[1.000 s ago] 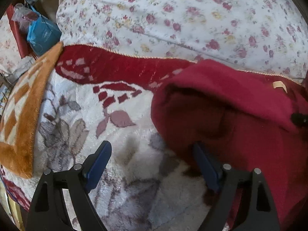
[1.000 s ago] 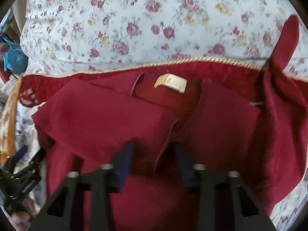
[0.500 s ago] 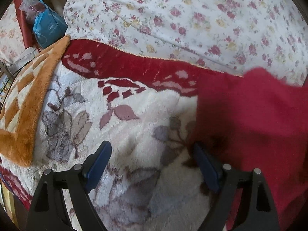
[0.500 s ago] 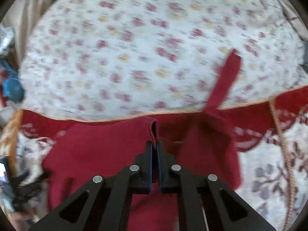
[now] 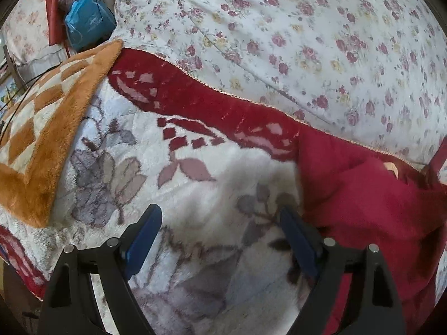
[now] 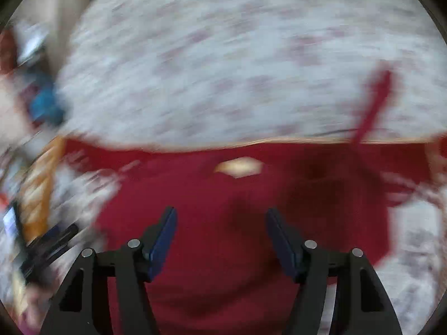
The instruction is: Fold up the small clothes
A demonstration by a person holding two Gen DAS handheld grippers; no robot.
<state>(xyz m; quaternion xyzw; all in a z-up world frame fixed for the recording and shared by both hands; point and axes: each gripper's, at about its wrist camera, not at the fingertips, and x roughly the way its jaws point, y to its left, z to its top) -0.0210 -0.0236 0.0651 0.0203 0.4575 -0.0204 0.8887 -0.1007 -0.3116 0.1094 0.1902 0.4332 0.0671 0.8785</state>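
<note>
Right tool (image 6: 220,231) stood wide open and empty directly above the red garment (image 6: 237,223), which spread across the plush blanket (image 5: 195,195) with its cream label (image 6: 239,167) ahead. Left tool (image 5: 220,234), likewise open and empty, had the garment's edge beside its right-hand finger, so the right tool was nearer.

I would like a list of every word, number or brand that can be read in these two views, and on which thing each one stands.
No text can be read.
Cream tag on the red garment: too blurred to read; in the left view mostly hidden.
Blue bag: faint marks, too small to read.
</note>
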